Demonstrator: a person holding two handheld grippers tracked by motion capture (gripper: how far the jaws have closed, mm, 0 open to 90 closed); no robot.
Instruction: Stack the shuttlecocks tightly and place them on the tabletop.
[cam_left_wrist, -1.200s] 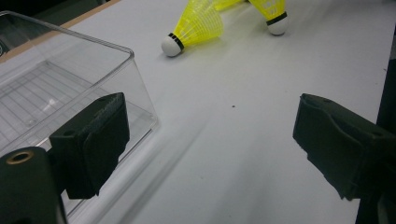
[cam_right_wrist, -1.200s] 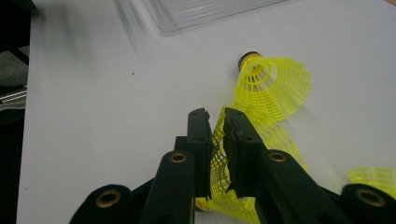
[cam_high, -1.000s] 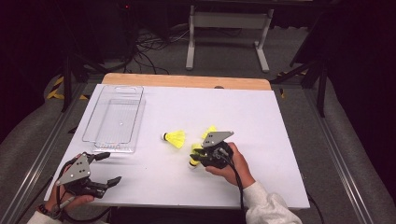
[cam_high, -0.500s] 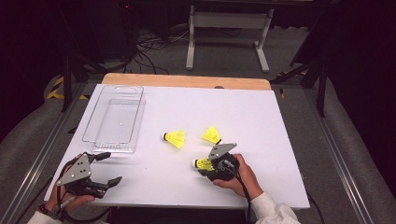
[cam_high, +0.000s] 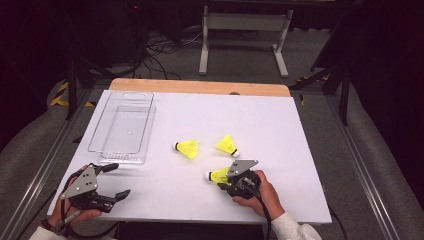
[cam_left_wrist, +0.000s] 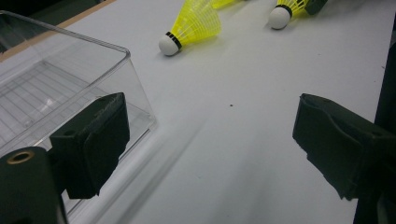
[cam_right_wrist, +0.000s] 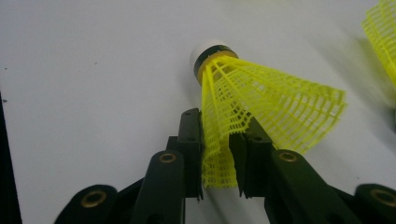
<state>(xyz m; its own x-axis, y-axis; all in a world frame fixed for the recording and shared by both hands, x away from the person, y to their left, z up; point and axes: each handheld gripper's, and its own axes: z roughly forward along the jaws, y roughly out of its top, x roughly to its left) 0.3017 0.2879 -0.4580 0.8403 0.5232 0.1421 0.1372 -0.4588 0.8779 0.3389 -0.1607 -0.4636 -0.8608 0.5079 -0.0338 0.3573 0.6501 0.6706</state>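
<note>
High view: clear plastic tray (cam_high: 102, 131) holds no shuttlecock (cam_high: 188, 148).

High view fixed above the person's side, facing forward and down over the whole table (cam_high: 280, 115), left gripper view low and close, looking across the tray (cam_left_wrist: 70, 70) corner toward the shuttlecocks (cam_left_wrist: 194, 25), right gripper view very near one shuttlecock (cam_right_wrist: 261, 107), shuttlecocks common to all views
</note>
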